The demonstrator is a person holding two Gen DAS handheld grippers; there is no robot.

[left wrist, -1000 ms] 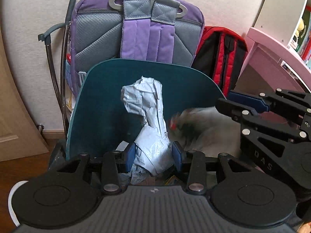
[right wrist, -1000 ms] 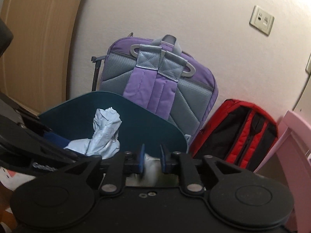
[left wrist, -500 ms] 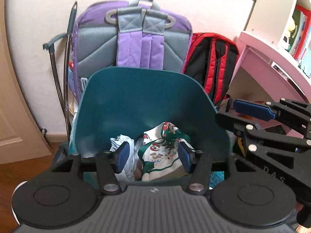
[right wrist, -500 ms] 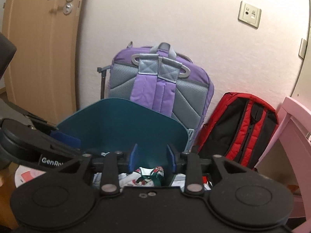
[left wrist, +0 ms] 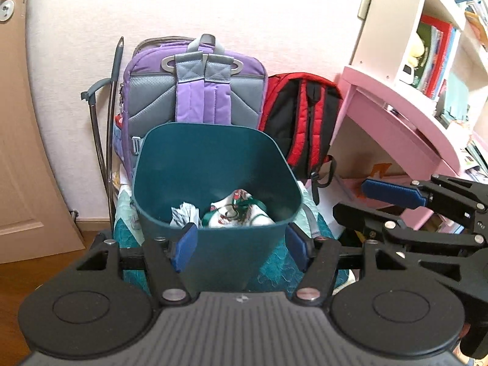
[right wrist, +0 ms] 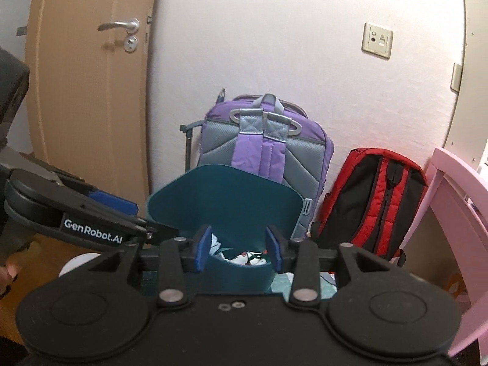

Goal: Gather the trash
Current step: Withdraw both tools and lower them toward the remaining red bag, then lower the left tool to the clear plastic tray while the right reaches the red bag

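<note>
Soft, even light; fisheye-curved edges.

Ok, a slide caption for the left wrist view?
Open left claw facing a teal bin holding crumpled paper and a printed wrapper.

Gone from between the left gripper point(left wrist: 241, 245) pads – the crumpled grey bag point(left wrist: 183, 215), now lying inside the teal bin point(left wrist: 213, 158) beside the printed wrapper point(left wrist: 241, 210). Both sets of jaws just opened wider, nothing between them. Left gripper and right gripper point(right wrist: 239, 248) pulled back and up – bin farther off, whole rim showing.
</note>
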